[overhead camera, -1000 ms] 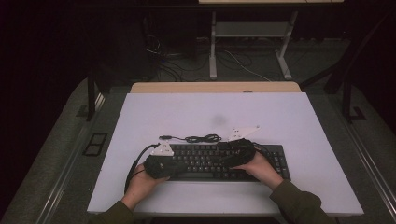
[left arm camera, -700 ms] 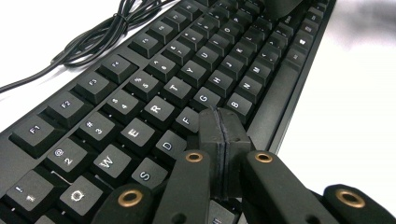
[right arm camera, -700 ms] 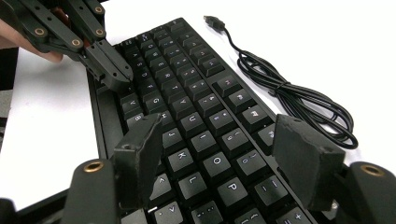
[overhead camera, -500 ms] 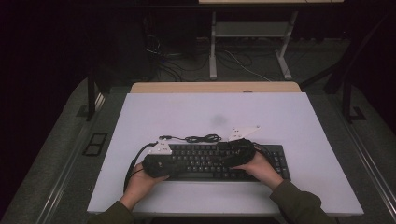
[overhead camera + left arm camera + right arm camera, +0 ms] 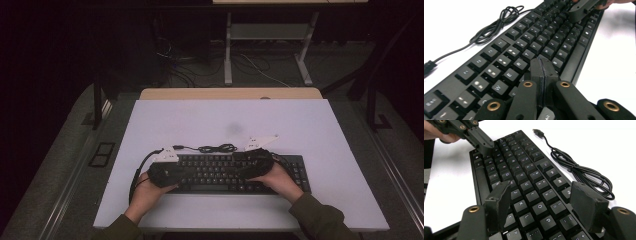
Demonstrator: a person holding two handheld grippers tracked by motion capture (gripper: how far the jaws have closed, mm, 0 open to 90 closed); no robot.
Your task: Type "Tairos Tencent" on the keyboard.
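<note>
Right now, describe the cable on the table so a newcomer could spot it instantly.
Start at the white table and find the black keyboard near its front edge. Just behind the keyboard's far edge lies the cable: thin, black, partly bunched into a loose coil, its plug end lying free on the table. It is the one slack, looped thing there.

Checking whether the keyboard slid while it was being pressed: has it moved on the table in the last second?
No. In the high view the keyboard lies in the same spot near the table's front edge, with its coiled cable just behind it as before.
</note>
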